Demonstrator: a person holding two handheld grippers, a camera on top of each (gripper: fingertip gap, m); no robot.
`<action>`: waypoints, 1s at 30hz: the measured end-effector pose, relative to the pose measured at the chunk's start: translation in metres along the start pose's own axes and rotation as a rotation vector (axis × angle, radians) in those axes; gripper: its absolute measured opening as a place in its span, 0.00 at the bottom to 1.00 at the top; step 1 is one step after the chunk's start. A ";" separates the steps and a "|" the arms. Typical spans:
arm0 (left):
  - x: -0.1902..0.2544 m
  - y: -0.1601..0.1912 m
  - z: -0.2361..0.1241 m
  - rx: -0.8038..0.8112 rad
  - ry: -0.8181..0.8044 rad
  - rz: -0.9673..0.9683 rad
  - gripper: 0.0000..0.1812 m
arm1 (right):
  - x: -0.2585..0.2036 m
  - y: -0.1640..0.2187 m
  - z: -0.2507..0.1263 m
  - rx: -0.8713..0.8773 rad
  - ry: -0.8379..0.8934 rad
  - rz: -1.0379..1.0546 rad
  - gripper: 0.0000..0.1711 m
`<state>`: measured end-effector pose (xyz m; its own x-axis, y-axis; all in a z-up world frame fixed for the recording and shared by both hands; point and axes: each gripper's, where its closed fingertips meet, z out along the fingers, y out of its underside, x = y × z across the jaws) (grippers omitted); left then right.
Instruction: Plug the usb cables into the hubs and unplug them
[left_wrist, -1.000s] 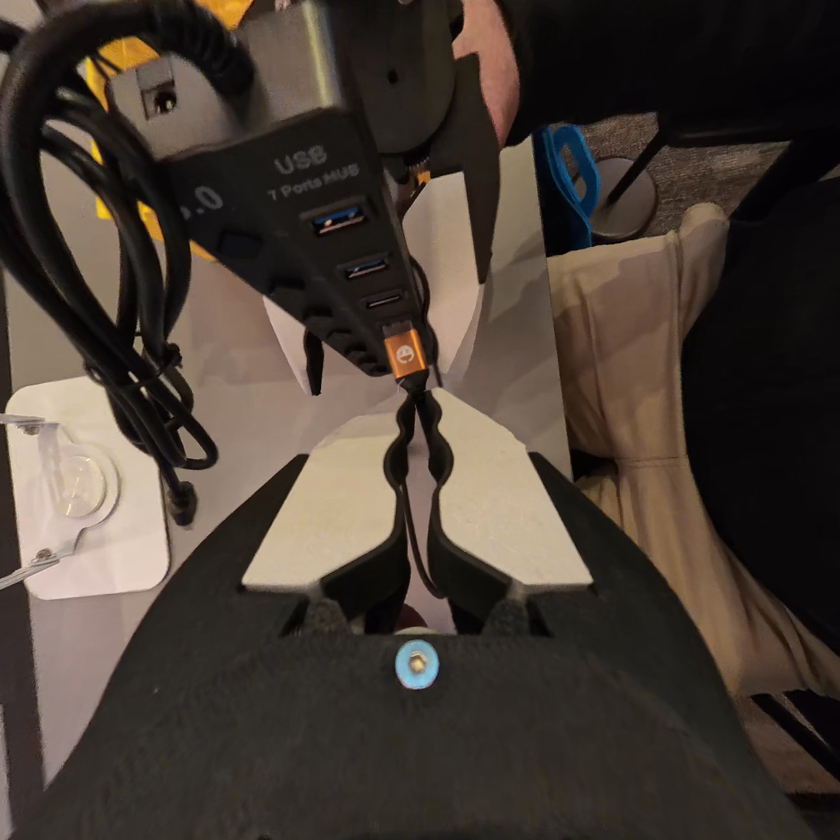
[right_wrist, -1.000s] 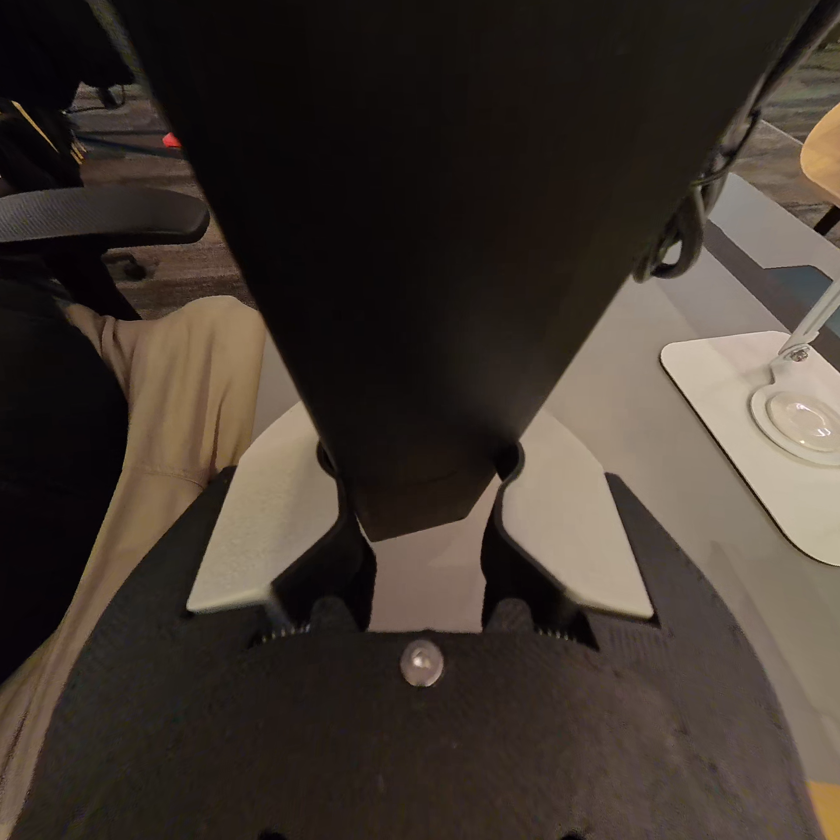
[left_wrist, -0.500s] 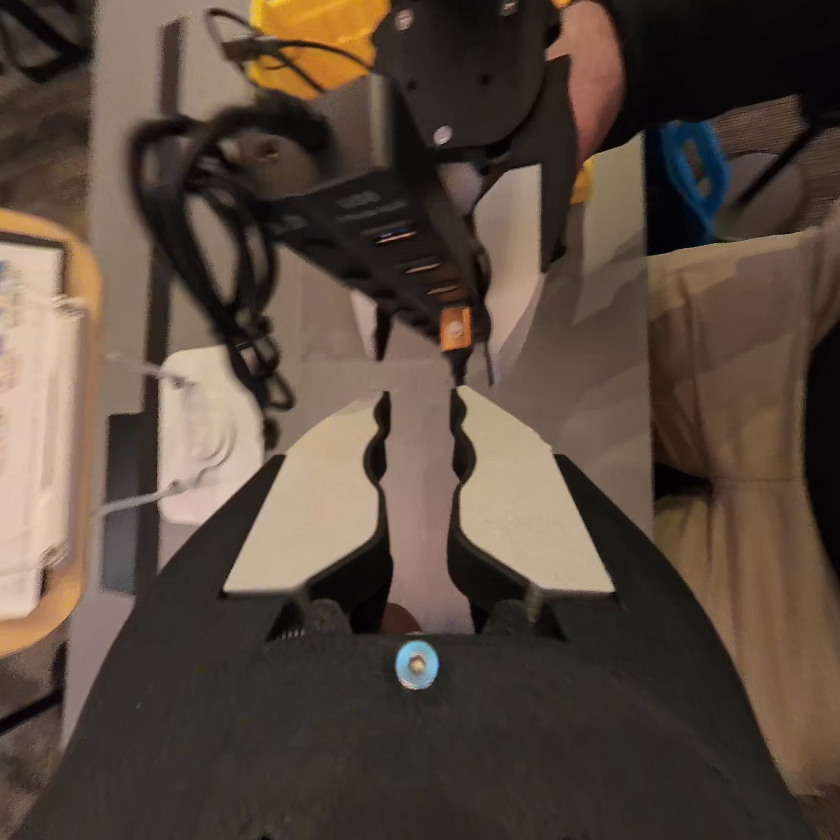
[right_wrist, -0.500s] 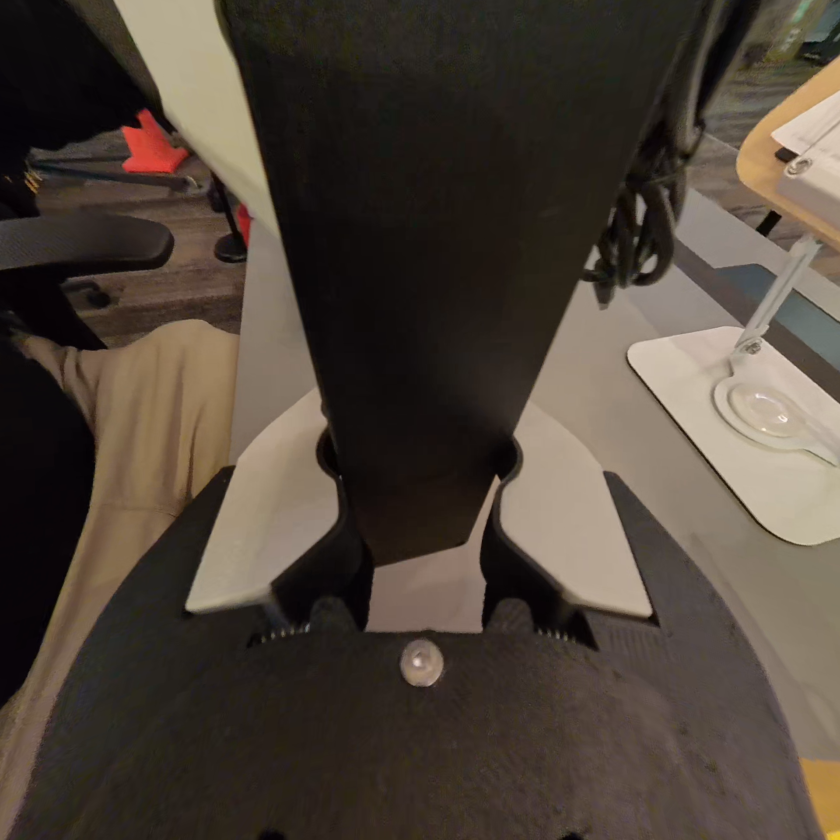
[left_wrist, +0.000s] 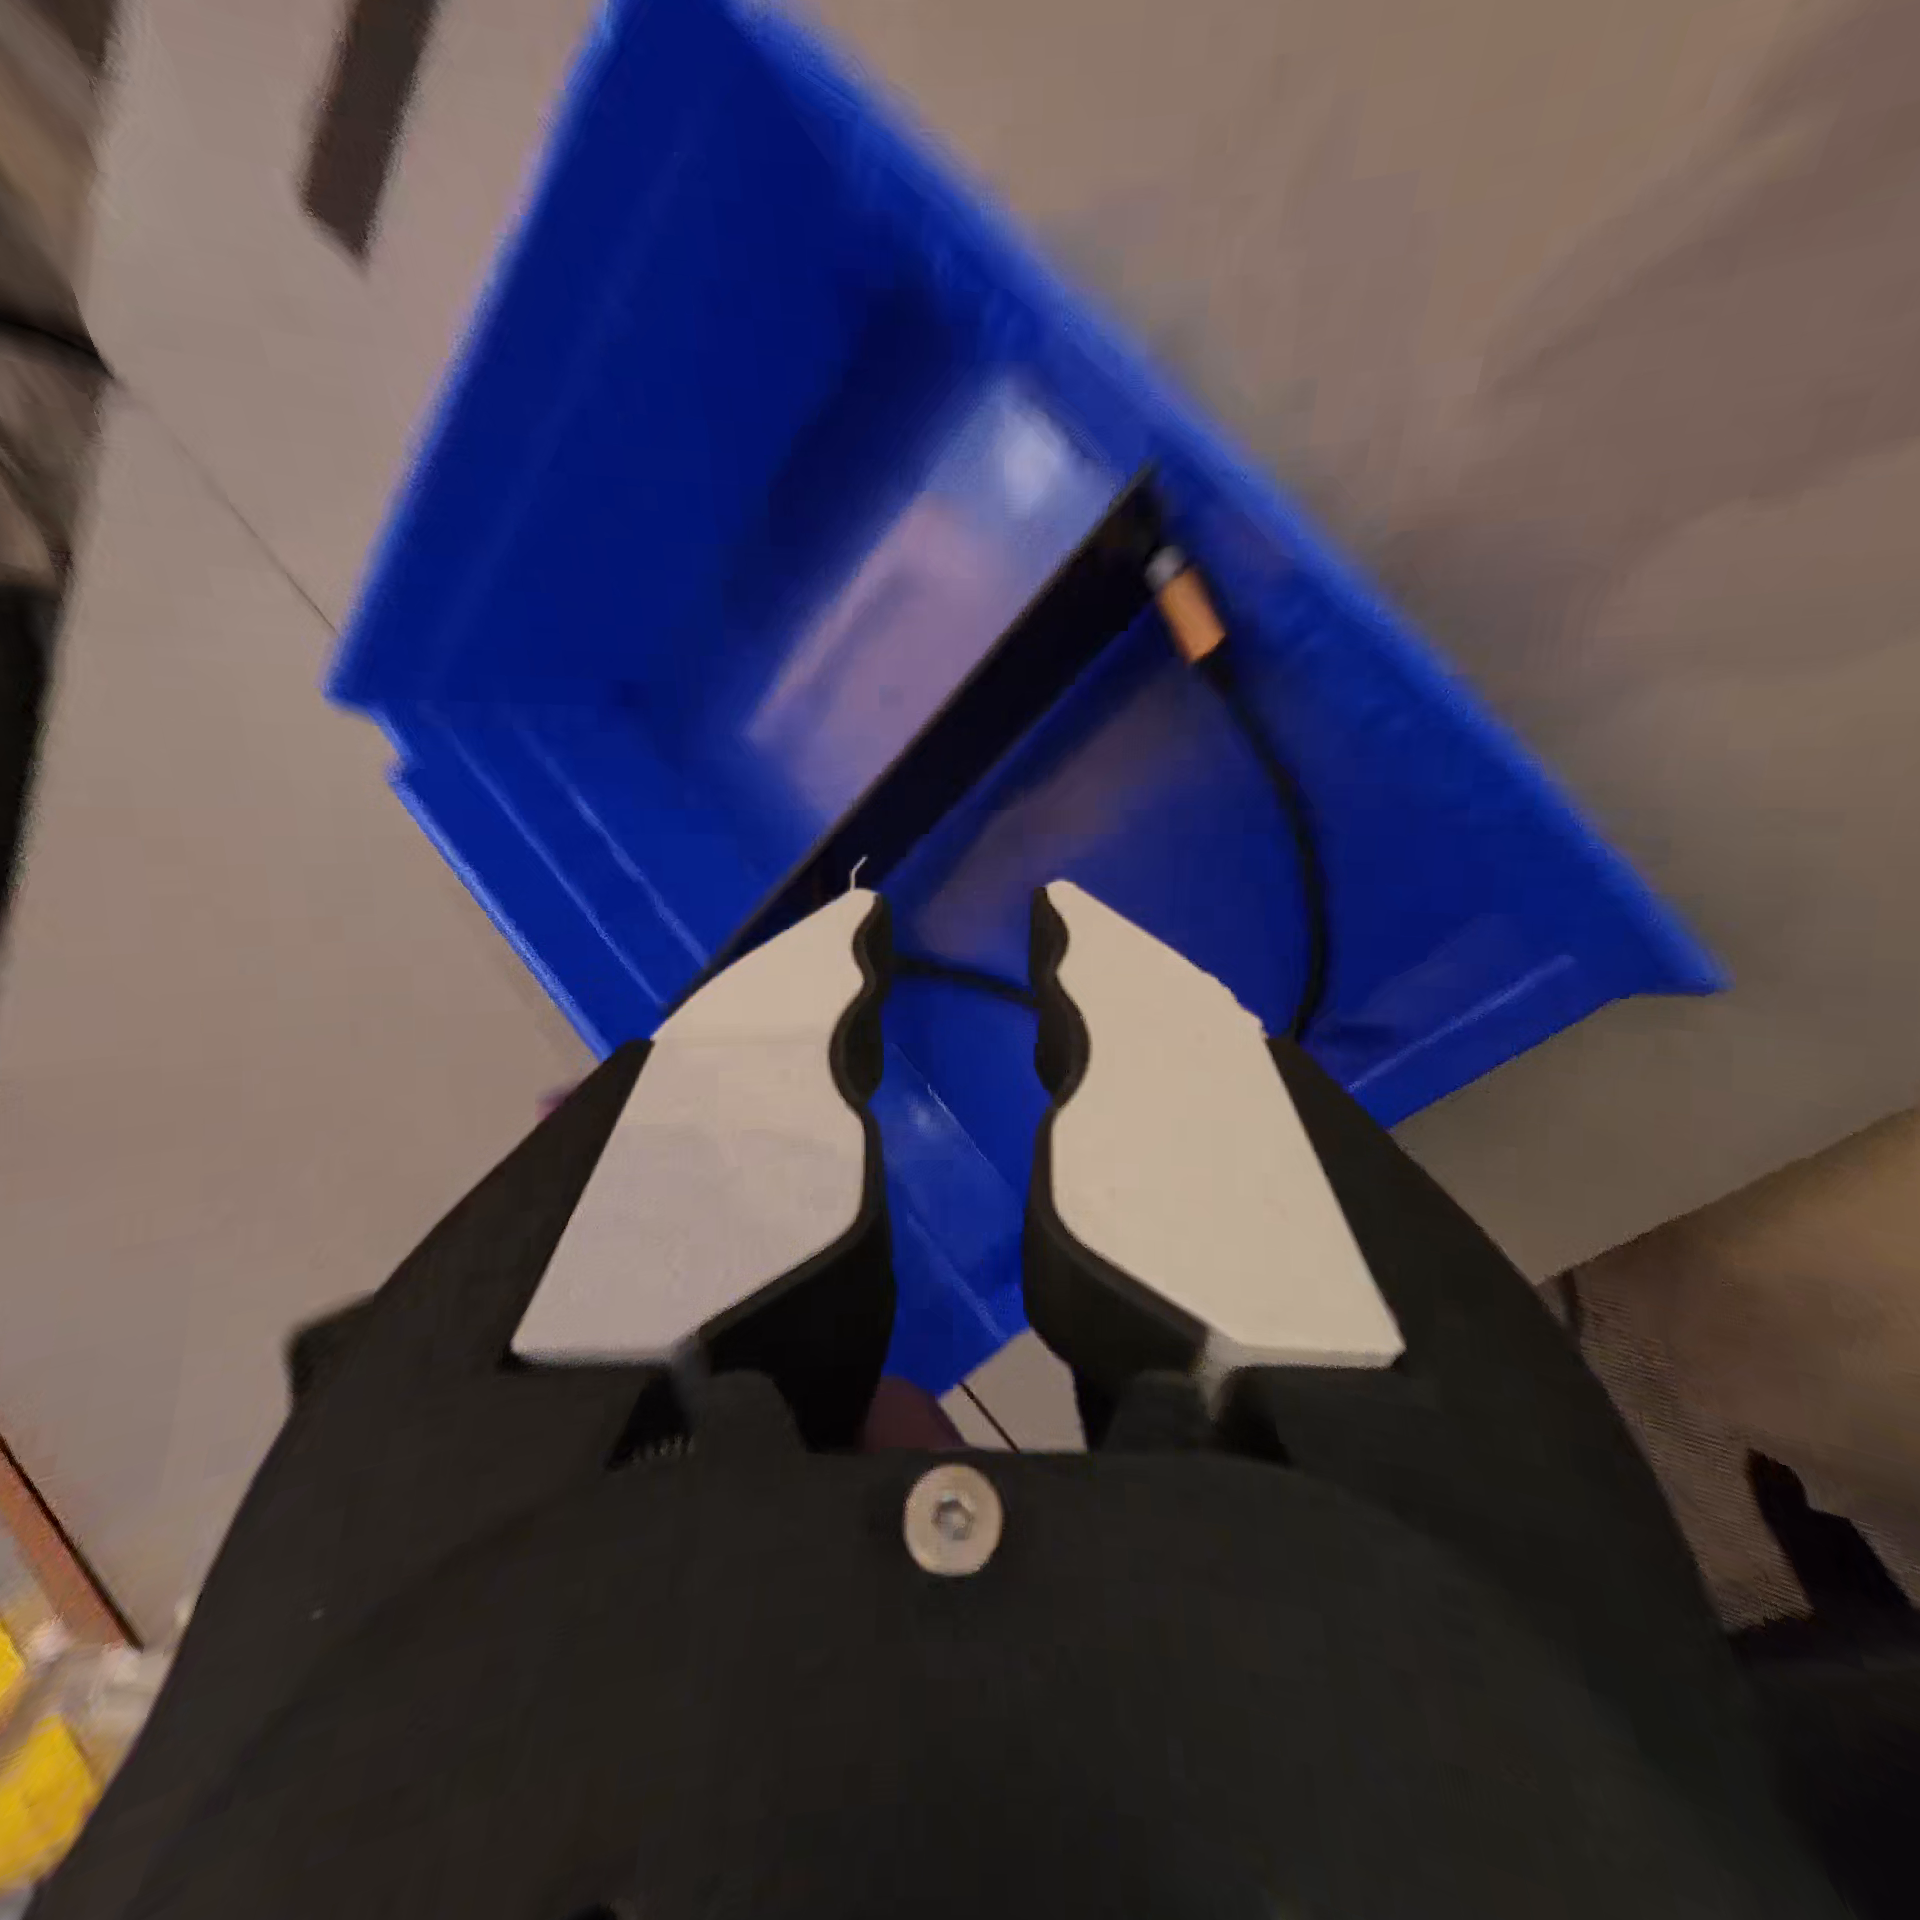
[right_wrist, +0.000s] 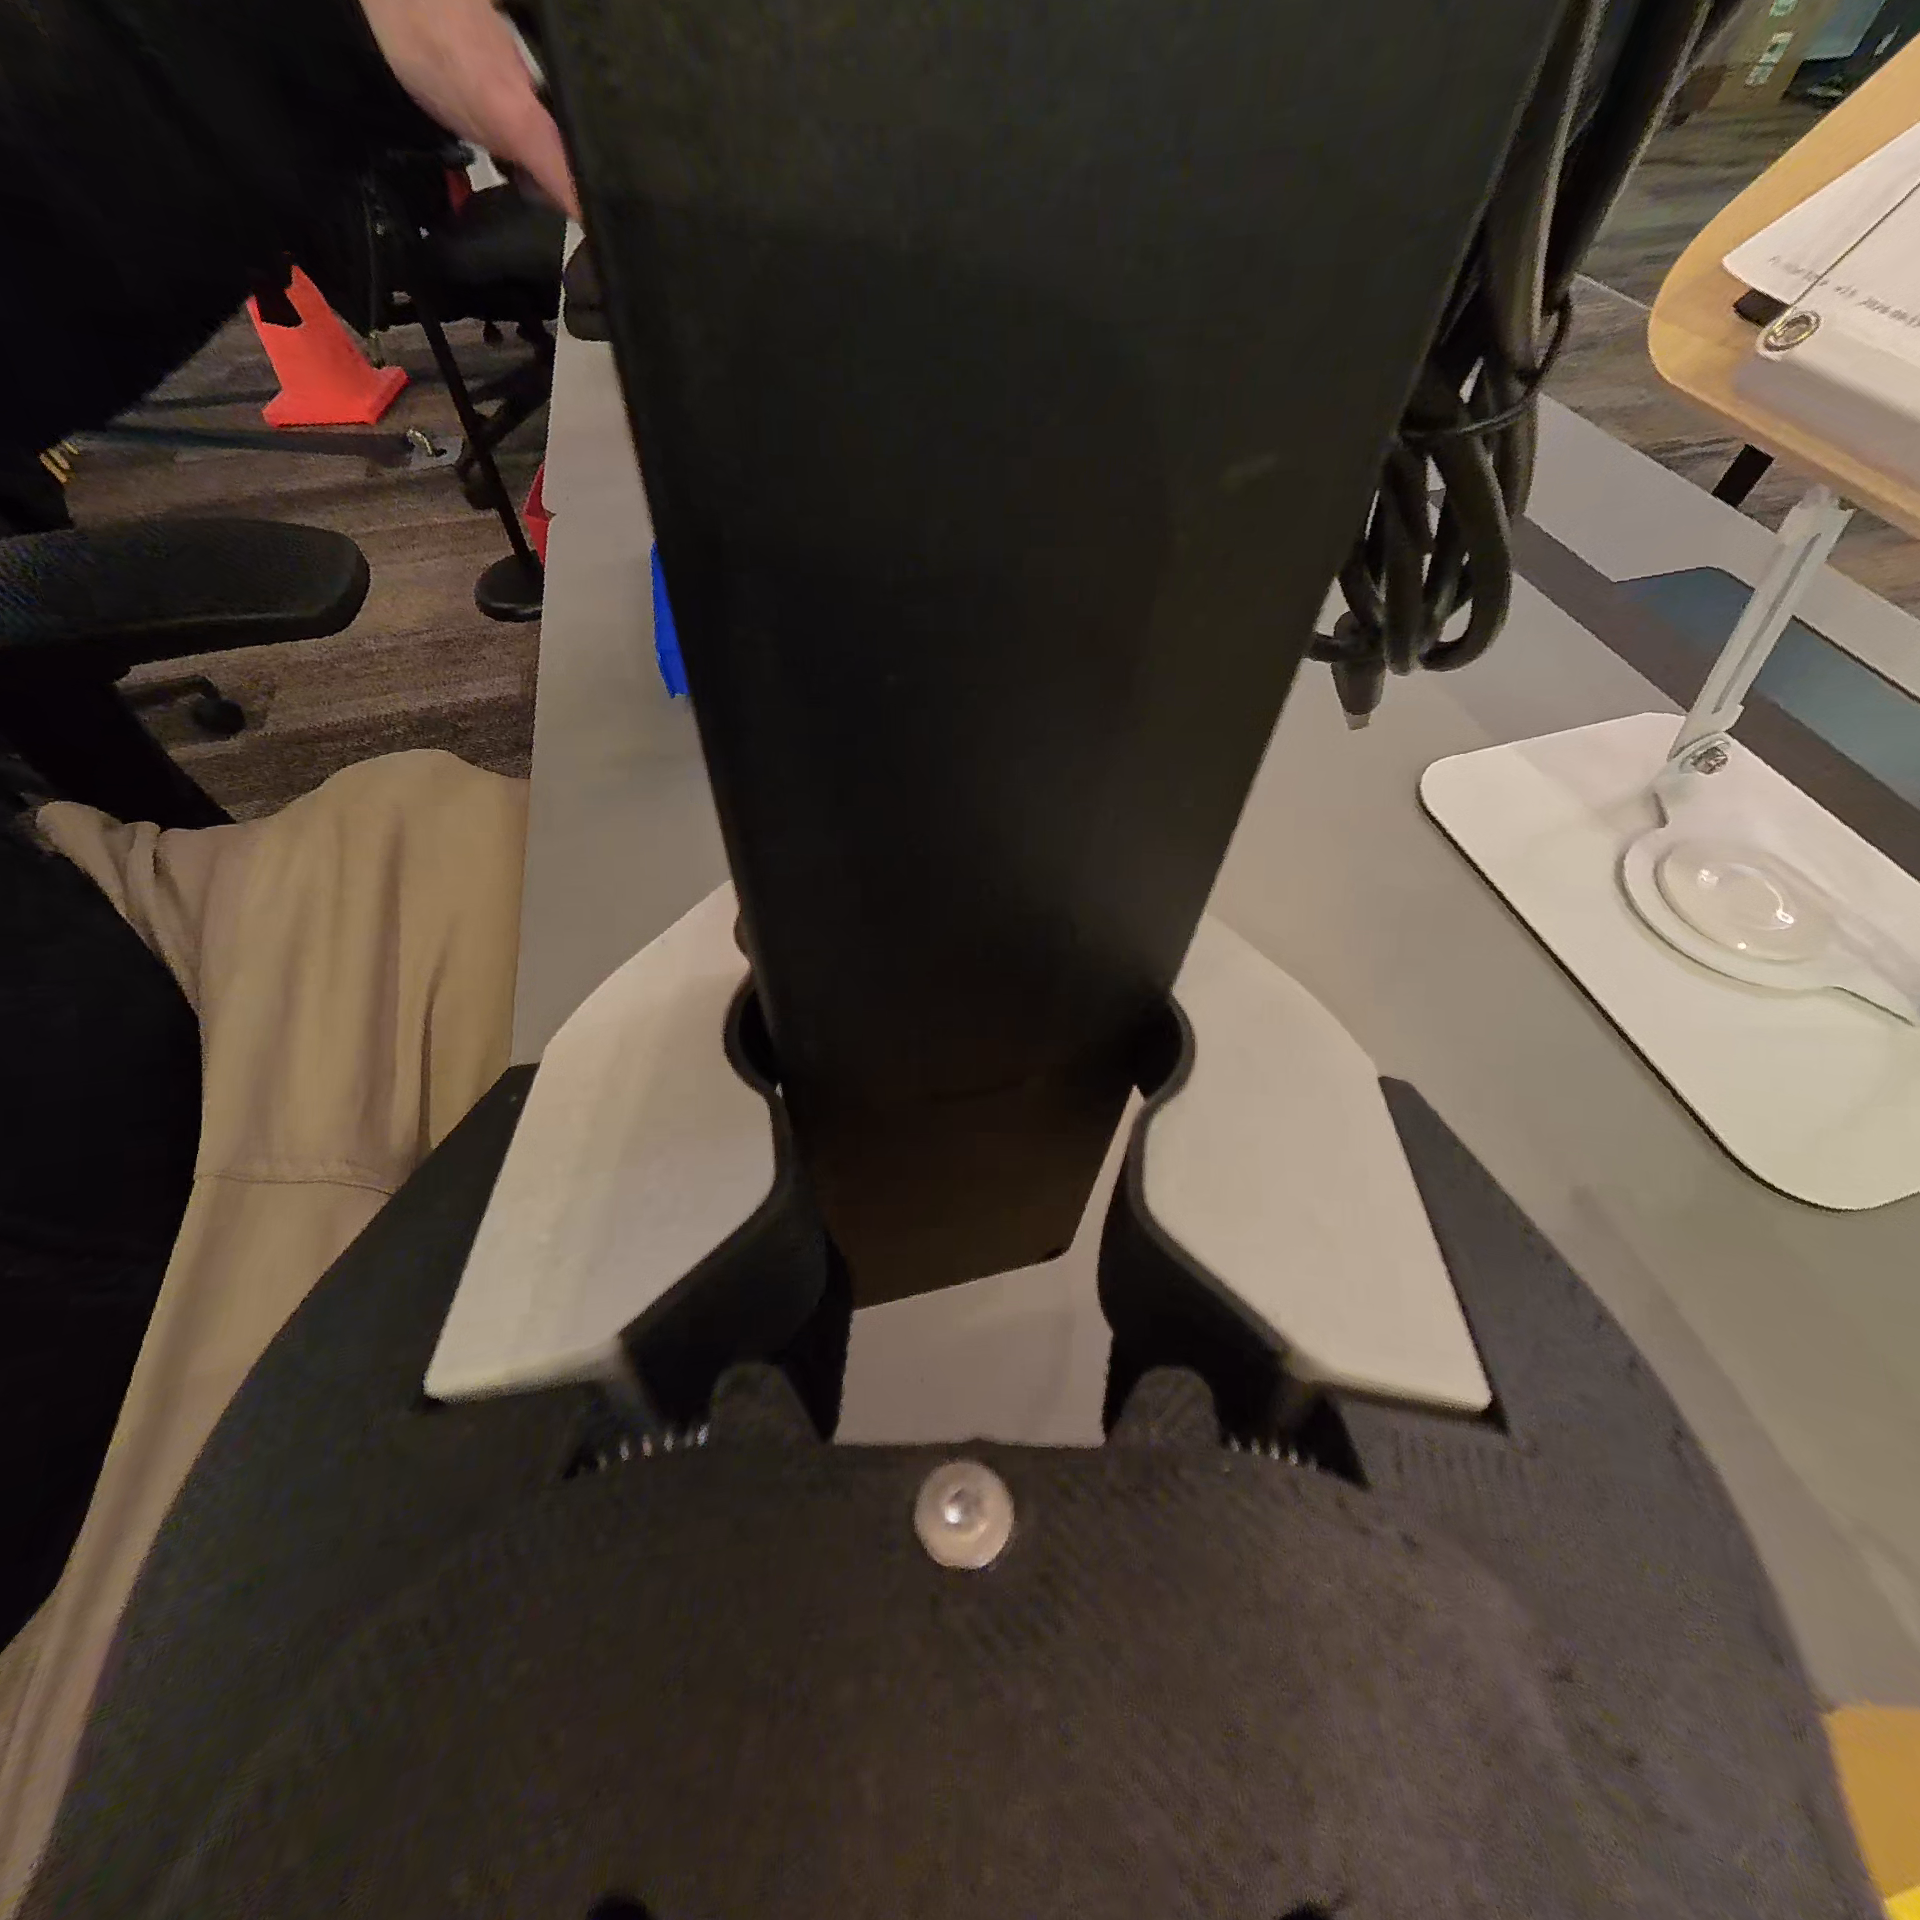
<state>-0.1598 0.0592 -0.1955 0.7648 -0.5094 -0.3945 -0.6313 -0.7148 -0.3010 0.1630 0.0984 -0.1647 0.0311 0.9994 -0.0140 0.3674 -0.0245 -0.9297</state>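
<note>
My right gripper (right_wrist: 961, 1023) is shut on the black USB hub (right_wrist: 966, 520), which I see from its underside; the hub fills the middle of the right wrist view and hides its ports. Its black cable bundle (right_wrist: 1439, 561) hangs at its right side. My left gripper (left_wrist: 956, 914) is open and empty, above the near part of a blue bin (left_wrist: 644, 436). In the bin lies a thin black USB cable (left_wrist: 1304, 831) with an orange plug (left_wrist: 1184, 618), next to a black divider (left_wrist: 966, 727). The left wrist view is blurred by motion.
The grey table (right_wrist: 1382, 914) carries a white stand base (right_wrist: 1621, 935) at the right, under a wooden board with papers (right_wrist: 1766, 312). A person's beige trousers (right_wrist: 332, 987), a chair armrest (right_wrist: 177, 592) and an orange cone (right_wrist: 312, 364) are at the left. Left tips to right tips: about 35 cm.
My left gripper opened off the orange-plug cable in the hub, drew back and swung away; it is now over the blue bin. My right gripper still holds the hub, slightly shifted.
</note>
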 end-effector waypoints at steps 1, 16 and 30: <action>-0.003 0.016 0.012 -0.049 -0.003 -0.058 0.15 | -0.001 0.000 0.001 0.000 -0.002 0.000 0.39; -0.002 0.091 0.115 -0.284 0.025 -0.519 0.09 | -0.006 -0.005 0.001 0.012 -0.014 -0.016 0.39; -0.015 0.053 0.069 0.033 -0.063 -0.365 0.02 | -0.007 -0.006 0.000 0.018 -0.019 -0.020 0.39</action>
<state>-0.2134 0.0621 -0.2650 0.9316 -0.1921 -0.3085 -0.3227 -0.8277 -0.4591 0.1603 0.0920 -0.1591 0.0064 1.0000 -0.0022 0.3514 -0.0043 -0.9362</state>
